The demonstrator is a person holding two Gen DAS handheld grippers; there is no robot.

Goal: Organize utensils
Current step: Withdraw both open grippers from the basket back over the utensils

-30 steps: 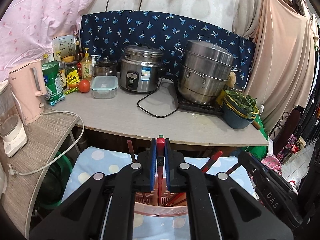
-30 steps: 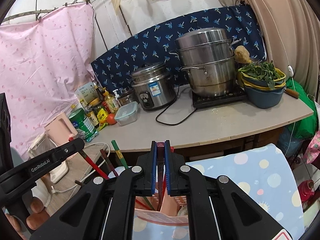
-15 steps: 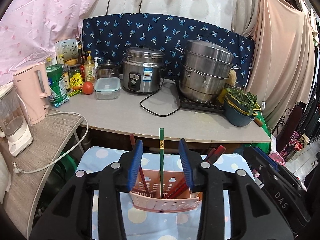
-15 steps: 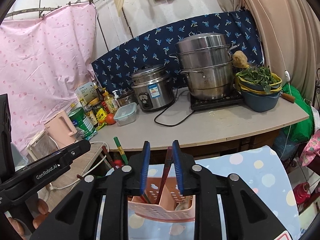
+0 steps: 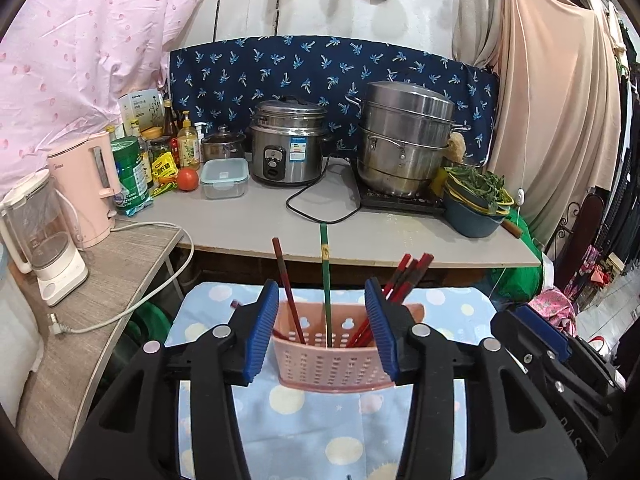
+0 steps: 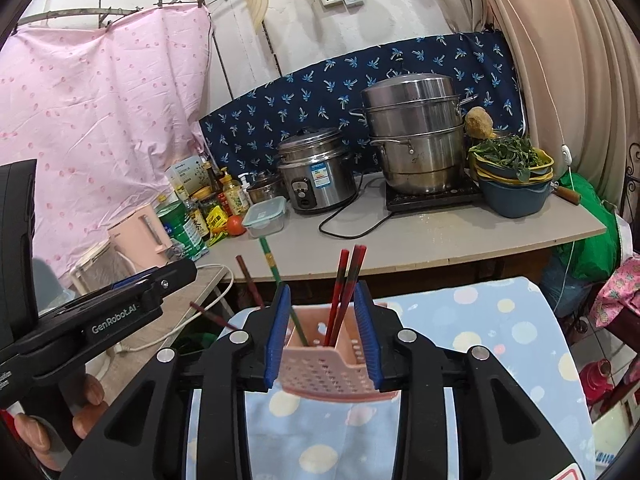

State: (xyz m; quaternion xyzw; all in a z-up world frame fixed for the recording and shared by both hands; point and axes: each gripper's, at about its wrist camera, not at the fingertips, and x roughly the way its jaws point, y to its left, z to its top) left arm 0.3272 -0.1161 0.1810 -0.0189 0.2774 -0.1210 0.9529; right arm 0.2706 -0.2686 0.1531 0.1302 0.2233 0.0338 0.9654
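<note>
Both tools stand spread and empty: the left tool (image 5: 326,334) and right tool (image 6: 322,330) each frame the pink holder (image 5: 328,354), which sits on the dotted blue cloth (image 5: 304,420). In the holder stand a green chopstick (image 5: 325,276) and red chopsticks (image 6: 346,288). These look light, stiff and slick, best pinched near their upper ends. Their lower ends are hidden inside the holder.

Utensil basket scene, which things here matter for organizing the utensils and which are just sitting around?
Part of the job:
pink basket
green chopstick
red chopsticks
left gripper, jaws open
right gripper, jaws open

Just lying about:
rice cooker
steamer pot
pink kettle
tomato
</note>
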